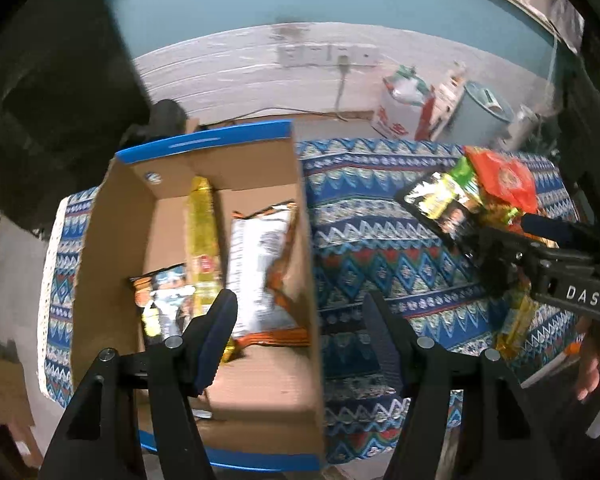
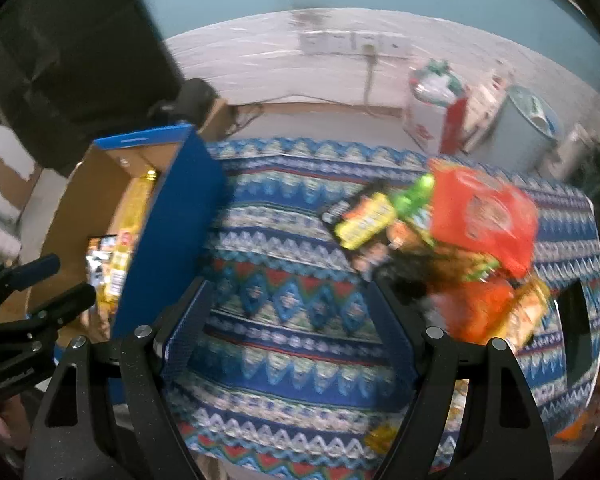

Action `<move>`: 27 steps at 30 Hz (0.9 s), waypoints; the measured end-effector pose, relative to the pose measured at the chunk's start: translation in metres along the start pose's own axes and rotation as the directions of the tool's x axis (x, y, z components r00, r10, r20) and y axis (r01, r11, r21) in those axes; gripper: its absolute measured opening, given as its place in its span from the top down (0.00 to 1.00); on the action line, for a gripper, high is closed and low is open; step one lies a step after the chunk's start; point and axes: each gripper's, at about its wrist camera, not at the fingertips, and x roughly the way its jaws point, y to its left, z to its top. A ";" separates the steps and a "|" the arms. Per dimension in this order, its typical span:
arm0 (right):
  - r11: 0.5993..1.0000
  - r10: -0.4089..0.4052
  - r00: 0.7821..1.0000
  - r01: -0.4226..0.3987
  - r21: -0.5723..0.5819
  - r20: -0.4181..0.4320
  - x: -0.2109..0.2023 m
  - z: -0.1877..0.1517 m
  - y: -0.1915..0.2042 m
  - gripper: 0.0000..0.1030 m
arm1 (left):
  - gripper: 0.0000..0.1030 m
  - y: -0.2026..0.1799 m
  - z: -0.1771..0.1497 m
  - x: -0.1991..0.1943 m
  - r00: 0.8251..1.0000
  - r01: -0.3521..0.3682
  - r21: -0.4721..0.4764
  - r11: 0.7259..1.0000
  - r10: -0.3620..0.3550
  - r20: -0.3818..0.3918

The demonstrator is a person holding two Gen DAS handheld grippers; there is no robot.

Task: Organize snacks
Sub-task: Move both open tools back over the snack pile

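Observation:
An open cardboard box point(image 1: 112, 216) with blue trim stands on the patterned cloth at the left. In it lie a long yellow packet point(image 1: 203, 236), a white and orange chip bag point(image 1: 260, 268) and a small cartoon packet point(image 1: 162, 300). My left gripper point(image 1: 300, 320) is open and empty over the box's right wall. A pile of snacks lies on the right: a black and yellow packet point(image 2: 364, 220), a red bag point(image 2: 484, 216) and an orange bag point(image 2: 480, 312). My right gripper point(image 2: 288, 312) is open and empty above the cloth, left of the pile. It also shows in the left wrist view point(image 1: 512, 240).
The table wears a blue patterned cloth point(image 2: 284, 360). The box's blue side point(image 2: 172, 220) stands left of the right gripper. Behind the table are a white sack point(image 1: 400, 108), a grey bin point(image 1: 484, 108) and a wall socket strip point(image 1: 328, 54). A dark object point(image 1: 52, 80) fills the upper left.

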 end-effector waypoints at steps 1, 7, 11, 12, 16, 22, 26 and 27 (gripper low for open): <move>1.000 -0.005 1.000 0.005 0.008 0.000 -0.001 -0.002 -0.005 0.23 | 0.35 -0.005 0.000 0.001 1.000 0.002 0.007 1.000 -0.002 -0.003; 0.997 -0.048 0.999 0.048 0.067 -0.002 -0.006 -0.016 -0.046 0.23 | 0.31 -0.035 0.001 0.012 0.999 0.031 0.045 0.999 -0.029 -0.037; 0.991 -0.076 0.997 0.078 0.106 -0.018 -0.007 -0.028 -0.071 0.23 | 0.31 -0.054 -0.001 0.023 0.997 0.041 0.064 0.997 -0.036 -0.070; 0.990 -0.082 0.996 0.084 0.113 -0.023 -0.007 -0.030 -0.076 0.23 | 0.31 -0.057 -0.001 0.025 0.996 0.044 0.067 0.997 -0.038 -0.076; 0.982 -0.106 0.993 0.111 0.151 -0.044 -0.005 -0.043 -0.100 0.23 | 0.31 -0.072 -0.004 0.037 0.994 0.054 0.080 0.995 -0.046 -0.103; 0.965 -0.123 0.988 0.140 0.223 -0.090 0.004 -0.060 -0.131 0.23 | 0.31 -0.091 -0.007 0.052 0.990 0.059 0.111 0.992 -0.044 -0.130; 0.951 -0.115 0.985 0.146 0.272 -0.126 0.014 -0.071 -0.145 0.23 | 0.31 -0.099 -0.008 0.062 0.987 0.065 0.121 0.991 -0.046 -0.152; 0.948 -0.113 0.984 0.148 0.282 -0.134 0.017 -0.074 -0.146 0.23 | 0.31 -0.102 -0.009 0.066 0.986 0.066 0.124 0.990 -0.046 -0.161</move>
